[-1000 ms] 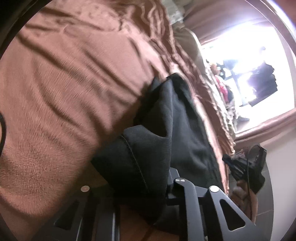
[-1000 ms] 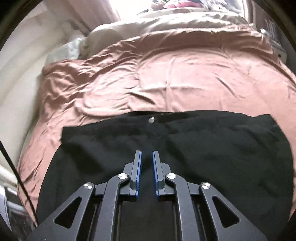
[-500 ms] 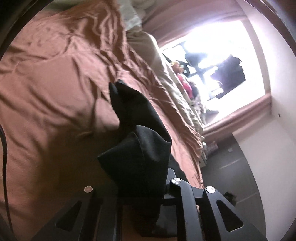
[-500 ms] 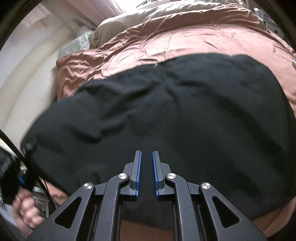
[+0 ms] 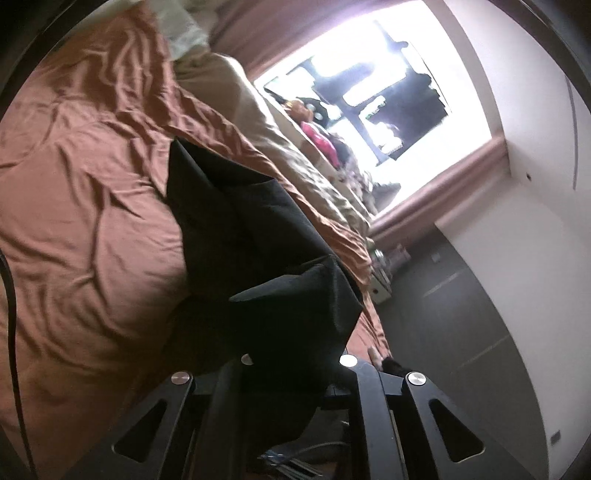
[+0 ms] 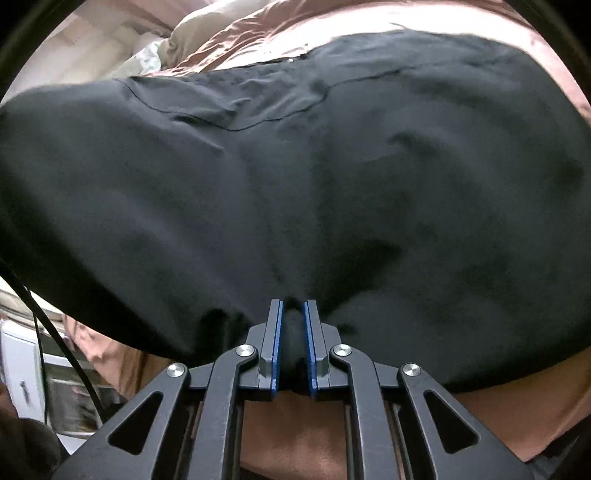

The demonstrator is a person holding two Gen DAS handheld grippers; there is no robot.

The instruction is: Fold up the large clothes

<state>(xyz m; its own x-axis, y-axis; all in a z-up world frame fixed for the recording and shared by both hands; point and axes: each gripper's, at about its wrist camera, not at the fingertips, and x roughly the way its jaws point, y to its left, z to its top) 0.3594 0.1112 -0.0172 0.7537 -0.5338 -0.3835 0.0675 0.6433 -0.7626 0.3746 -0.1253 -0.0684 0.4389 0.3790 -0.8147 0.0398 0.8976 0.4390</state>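
A large black garment [image 6: 295,166] lies spread over the brown bed cover [image 6: 258,33] and fills the right wrist view. My right gripper [image 6: 293,310] is at its near hem, blue pads [image 6: 276,332] shut on a bunched fold of the cloth. In the left wrist view, another end of the black garment [image 5: 258,229] is lifted off the bed cover [image 5: 92,184] and drapes over my left gripper [image 5: 291,354]. That gripper's fingertips are hidden under the cloth. Its jaws are closing with the cloth between them.
A beige duvet [image 5: 229,92] lies along the bed's far side below a bright window [image 5: 369,92]. Beside it sits a heap of clothes with a pink item [image 5: 321,140]. Dark floor [image 5: 443,314] runs beside the bed. A black cable [image 5: 11,295] hangs at left. White furniture [image 6: 22,362] stands lower left.
My left gripper has risen and rolled, lifting its end of the garment higher off the bed. My right gripper has come down to the near hem, and black cloth now fills its view.
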